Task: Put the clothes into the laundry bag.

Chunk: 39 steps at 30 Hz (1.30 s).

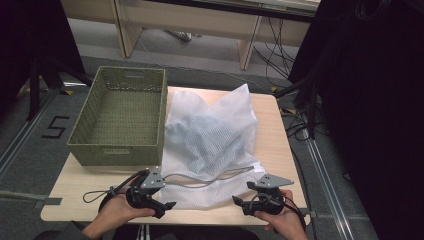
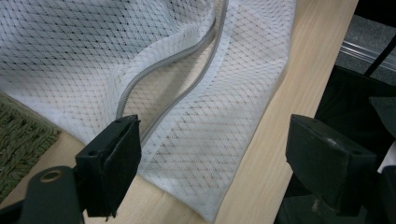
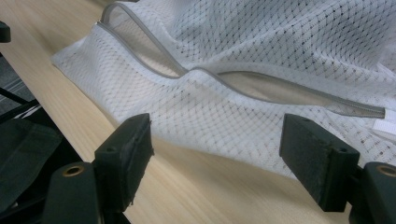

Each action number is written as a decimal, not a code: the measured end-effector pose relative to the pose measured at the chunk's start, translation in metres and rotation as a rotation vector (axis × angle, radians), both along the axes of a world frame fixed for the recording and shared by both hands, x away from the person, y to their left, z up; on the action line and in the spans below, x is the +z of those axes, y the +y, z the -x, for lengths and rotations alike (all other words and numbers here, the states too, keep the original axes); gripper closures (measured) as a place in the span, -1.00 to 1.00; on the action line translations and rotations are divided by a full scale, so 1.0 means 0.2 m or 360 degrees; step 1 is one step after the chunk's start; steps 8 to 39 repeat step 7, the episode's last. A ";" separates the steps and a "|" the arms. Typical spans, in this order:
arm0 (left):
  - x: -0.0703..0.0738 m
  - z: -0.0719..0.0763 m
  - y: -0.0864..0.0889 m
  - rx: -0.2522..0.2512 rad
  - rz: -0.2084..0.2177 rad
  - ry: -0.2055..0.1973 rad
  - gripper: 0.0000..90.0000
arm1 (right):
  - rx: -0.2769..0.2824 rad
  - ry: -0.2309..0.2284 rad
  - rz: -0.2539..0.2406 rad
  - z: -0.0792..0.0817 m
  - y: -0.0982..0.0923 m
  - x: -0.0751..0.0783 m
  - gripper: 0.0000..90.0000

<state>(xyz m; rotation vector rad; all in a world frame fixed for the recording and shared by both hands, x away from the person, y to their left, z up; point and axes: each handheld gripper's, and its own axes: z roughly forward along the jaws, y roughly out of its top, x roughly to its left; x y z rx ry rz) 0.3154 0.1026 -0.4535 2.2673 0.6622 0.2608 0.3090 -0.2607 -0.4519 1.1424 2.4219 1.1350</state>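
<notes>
1. Two hand-held grippers sit at the near edge of the pale wooden table, one at each end of the open mouth of the white mesh laundry bag, which serves as the landmark below.
2. Left of the bag, touching its left edge, stands the green woven rectangular basket, upright, with nothing visible inside.
3. At the bag's near left corner, the left gripper is held in the person's left hand. Its jaws are spread wide; in the left gripper view they straddle the bag's near edge without pinching it, one jaw just beside the grey zipper.
4. The bag lies flat on the table, its far corners peaked up, with a bluish bundle showing dimly through the mesh in its middle. The zipper runs along the near side and gapes open in a wavy line.
5. At the bag's near right corner, the right gripper is held in the person's right hand. Its jaws are also spread apart; in the right gripper view they hover just short of the bag's hem, touching nothing.
</notes>
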 end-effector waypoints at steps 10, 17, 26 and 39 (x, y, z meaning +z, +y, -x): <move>0.00 -0.01 0.00 -0.0029 -0.0017 -0.0021 -0.60 | 0.0026 -0.0041 0.0013 -0.01 -0.01 -0.01 -0.41; 0.00 -0.01 0.00 -0.0029 -0.0017 -0.0021 -0.60 | 0.0026 -0.0041 0.0013 -0.01 -0.01 -0.01 -0.41; 0.00 -0.01 0.00 -0.0029 -0.0017 -0.0021 -0.60 | 0.0026 -0.0041 0.0013 -0.01 -0.01 -0.01 -0.41; 0.00 -0.01 0.00 -0.0029 -0.0017 -0.0021 -0.60 | 0.0026 -0.0041 0.0013 -0.01 -0.01 -0.01 -0.41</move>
